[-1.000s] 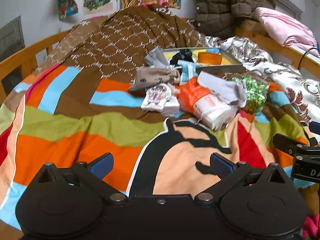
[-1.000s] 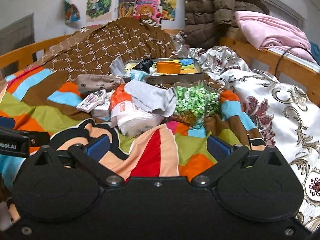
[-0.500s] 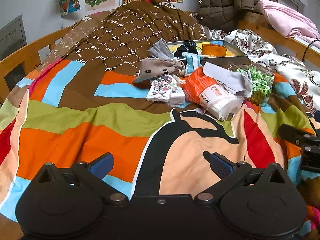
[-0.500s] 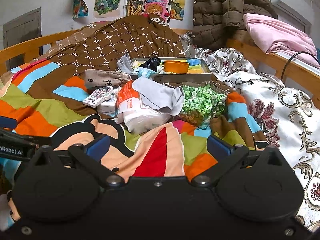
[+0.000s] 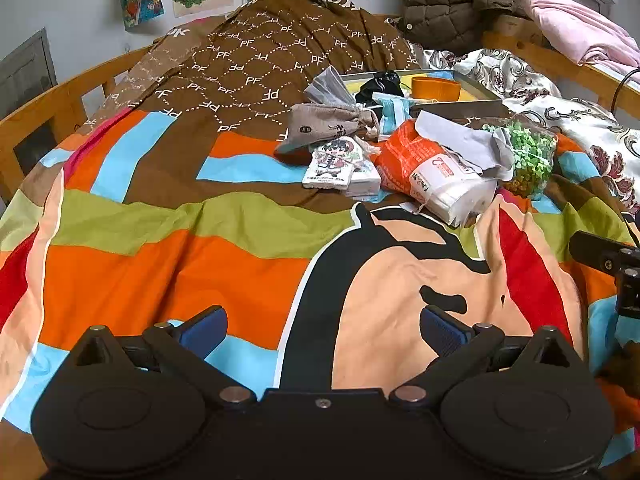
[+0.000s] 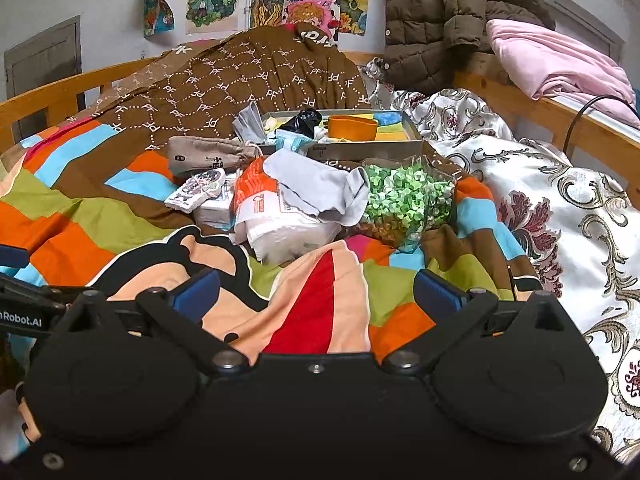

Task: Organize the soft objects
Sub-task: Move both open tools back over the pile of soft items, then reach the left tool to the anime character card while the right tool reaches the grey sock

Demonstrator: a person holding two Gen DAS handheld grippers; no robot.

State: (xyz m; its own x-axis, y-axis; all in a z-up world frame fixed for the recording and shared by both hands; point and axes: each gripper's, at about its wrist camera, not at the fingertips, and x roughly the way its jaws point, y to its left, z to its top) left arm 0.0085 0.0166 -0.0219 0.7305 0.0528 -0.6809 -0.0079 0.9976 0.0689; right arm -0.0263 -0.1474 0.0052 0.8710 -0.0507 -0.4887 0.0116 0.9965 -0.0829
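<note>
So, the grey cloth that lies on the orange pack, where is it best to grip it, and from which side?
Probably at the bunched fold of the grey cloth nearest the right tongs, coming from the front and slightly above. That edge droops over the orange pack and stands proud, so the open fingers could pinch cloth alone.

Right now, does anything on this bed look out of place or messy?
Yes. A grey sock is draped over the orange tissue pack, beside a bag of green pieces. A grey cloth hangs over the metal tray's rim. Nothing looks spilled.
</note>
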